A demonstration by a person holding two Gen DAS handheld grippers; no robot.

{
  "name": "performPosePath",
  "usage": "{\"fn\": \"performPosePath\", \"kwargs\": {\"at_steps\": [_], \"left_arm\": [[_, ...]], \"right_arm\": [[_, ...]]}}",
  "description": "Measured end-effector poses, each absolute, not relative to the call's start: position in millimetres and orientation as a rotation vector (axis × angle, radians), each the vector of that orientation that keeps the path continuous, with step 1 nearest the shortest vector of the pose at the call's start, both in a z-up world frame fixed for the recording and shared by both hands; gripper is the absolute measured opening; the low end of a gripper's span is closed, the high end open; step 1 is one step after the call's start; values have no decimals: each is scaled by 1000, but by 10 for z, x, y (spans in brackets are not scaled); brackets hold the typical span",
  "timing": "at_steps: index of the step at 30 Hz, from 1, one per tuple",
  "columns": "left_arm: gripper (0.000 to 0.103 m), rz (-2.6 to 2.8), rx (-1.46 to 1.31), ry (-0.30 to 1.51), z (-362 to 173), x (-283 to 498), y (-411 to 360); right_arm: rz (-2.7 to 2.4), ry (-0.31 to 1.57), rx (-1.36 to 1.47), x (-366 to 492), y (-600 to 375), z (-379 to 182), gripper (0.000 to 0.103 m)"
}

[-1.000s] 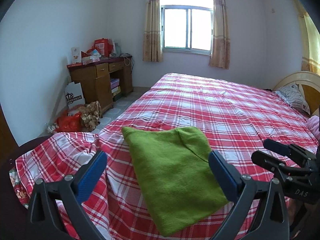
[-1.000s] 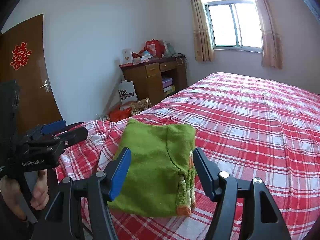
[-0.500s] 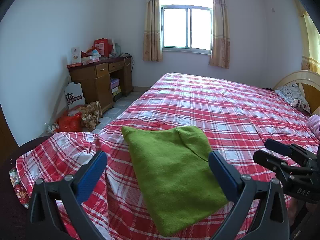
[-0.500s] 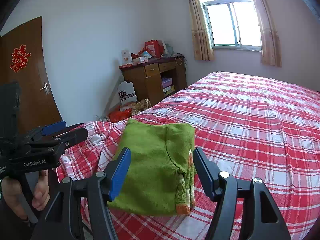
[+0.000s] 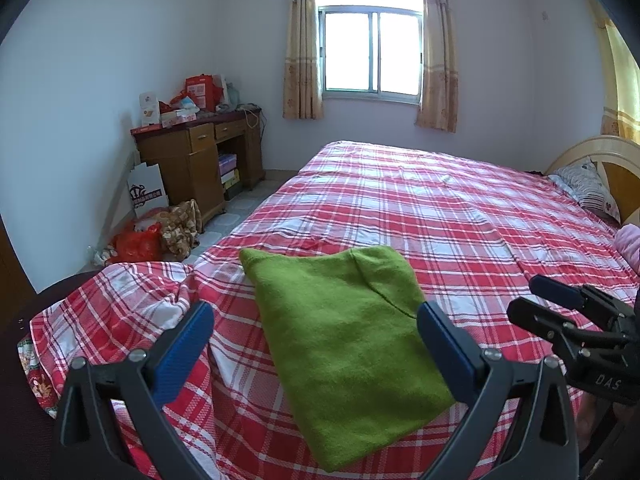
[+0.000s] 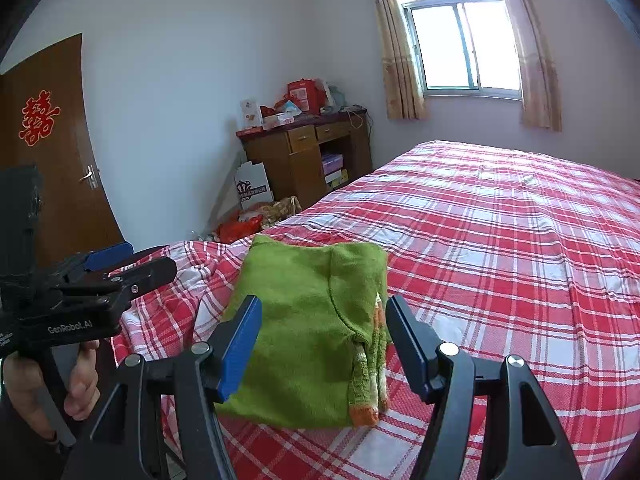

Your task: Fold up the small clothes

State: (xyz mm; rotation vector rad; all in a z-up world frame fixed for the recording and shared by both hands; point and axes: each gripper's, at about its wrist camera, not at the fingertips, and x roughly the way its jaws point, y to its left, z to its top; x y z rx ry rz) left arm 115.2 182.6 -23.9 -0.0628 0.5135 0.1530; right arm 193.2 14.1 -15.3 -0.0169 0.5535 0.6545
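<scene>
The left gripper [image 5: 316, 344], black tongs with blue pads, has its jaws wide apart and holds nothing. It hangs above the near end of the folded green fleece top [image 5: 340, 340], and the top shows between the two pads but does not touch them. The right gripper [image 6: 324, 340], another pair of black tongs with blue pads, is also let go, with its jaws apart and nothing in them. It hangs over the same top from the other side. A hand [image 6: 44, 392] holds the left tongs by the handle, low at the left edge of the right view. The green top lies flat near the foot corner of the bed with the red and white checked sheet [image 5: 440, 220]. It looks neat and squared up, with a striped cuff with an orange end [image 6: 366, 392] tucked along one side, so I think this piece is folded and the tongs are backed off to leave it alone. The sheet is flat under the top, which helps it stay tidy, but it is bunched up at the corner beside it. Farther off stand a brown wooden desk with drawers [image 5: 192, 160] by the wall and a bright window with pale curtains [image 5: 370, 52].
</scene>
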Motion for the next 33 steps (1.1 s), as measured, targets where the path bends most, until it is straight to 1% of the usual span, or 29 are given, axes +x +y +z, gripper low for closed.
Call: {"fn": "performPosePath", "kwargs": {"at_steps": [18, 33], "left_arm": [[103, 169, -86, 478, -171, 1093, 1884], [103, 173, -73, 481, -239, 1128, 1914]], "right_arm": [[677, 485, -5, 1794, 111, 25, 65], [673, 501, -11, 1819, 110, -34, 65]]}}
